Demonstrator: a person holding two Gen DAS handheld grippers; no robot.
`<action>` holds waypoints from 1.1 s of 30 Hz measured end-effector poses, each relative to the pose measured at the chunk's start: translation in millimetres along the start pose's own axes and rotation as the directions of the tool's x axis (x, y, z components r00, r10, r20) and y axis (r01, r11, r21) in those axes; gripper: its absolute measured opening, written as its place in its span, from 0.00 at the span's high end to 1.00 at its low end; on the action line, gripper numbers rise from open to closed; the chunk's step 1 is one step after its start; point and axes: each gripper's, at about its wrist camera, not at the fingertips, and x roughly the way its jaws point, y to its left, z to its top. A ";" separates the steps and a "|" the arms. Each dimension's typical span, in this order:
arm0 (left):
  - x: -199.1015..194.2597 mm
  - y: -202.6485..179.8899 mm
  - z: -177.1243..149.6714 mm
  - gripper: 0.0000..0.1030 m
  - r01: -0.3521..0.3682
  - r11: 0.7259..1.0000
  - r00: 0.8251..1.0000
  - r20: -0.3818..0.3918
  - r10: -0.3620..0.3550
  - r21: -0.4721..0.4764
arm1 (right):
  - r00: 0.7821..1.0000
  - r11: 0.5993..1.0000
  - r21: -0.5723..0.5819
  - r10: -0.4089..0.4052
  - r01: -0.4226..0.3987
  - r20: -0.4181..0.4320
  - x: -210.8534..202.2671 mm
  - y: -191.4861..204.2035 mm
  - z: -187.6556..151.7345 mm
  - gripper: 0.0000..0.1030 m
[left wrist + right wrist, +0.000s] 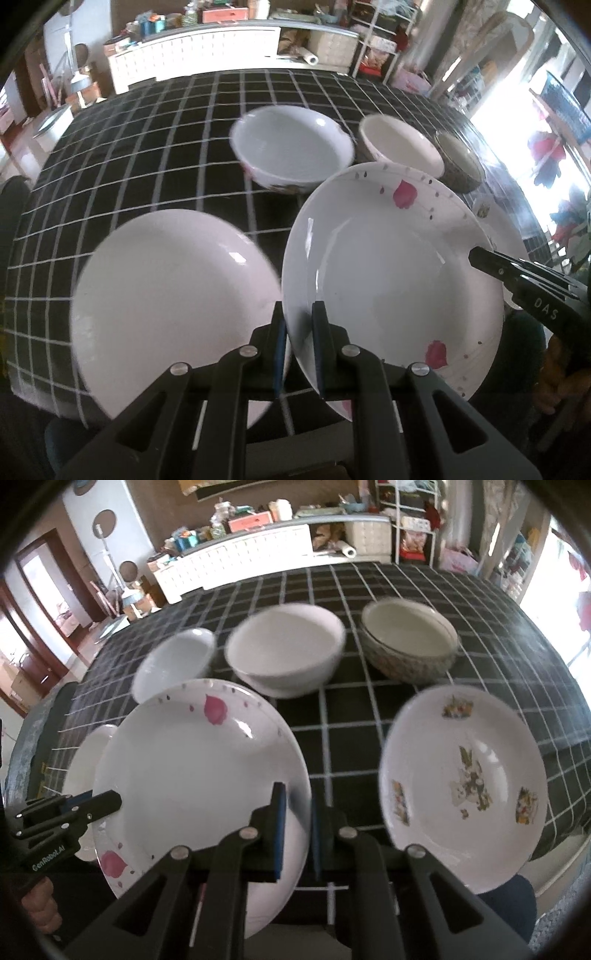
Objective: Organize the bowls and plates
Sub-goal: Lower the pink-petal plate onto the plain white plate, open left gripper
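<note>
The round, glossy white plate with pink petal prints [391, 266] hangs tilted above the black cloth with a white grid [147, 147], hiding part of the flower-decal plate [465, 786] at its 3 o'clock. The left gripper [298, 350] is clenched on its rim at 9 o'clock, and the right gripper [297, 834] clamps the opposite rim. A plain white plate [173, 306] lies at 9 o'clock, its near edge cut off by the fingers. At 12 o'clock stand three blurred bowls: a smooth white one [291, 147], a cream one [400, 144] and a grey speckled one [458, 162].
</note>
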 end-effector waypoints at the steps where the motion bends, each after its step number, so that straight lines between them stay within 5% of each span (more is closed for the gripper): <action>1: -4.6 5.3 -1.5 0.89 -0.006 1.000 1.000 0.006 0.006 -0.011 | 1.000 1.000 -0.011 0.004 -0.004 0.003 -0.5 6.0 2.0 0.85; 19: -50.9 114.2 -39.2 0.89 -0.151 0.967 0.987 0.025 0.160 -0.205 | 0.990 0.973 -0.197 0.105 -0.123 -0.099 51.4 120.4 7.9 0.85; 33: -35.1 138.3 -41.5 0.89 -0.186 0.951 0.981 0.004 0.193 -0.246 | 0.988 0.962 -0.250 0.079 -0.111 -0.134 72.5 154.3 7.8 0.85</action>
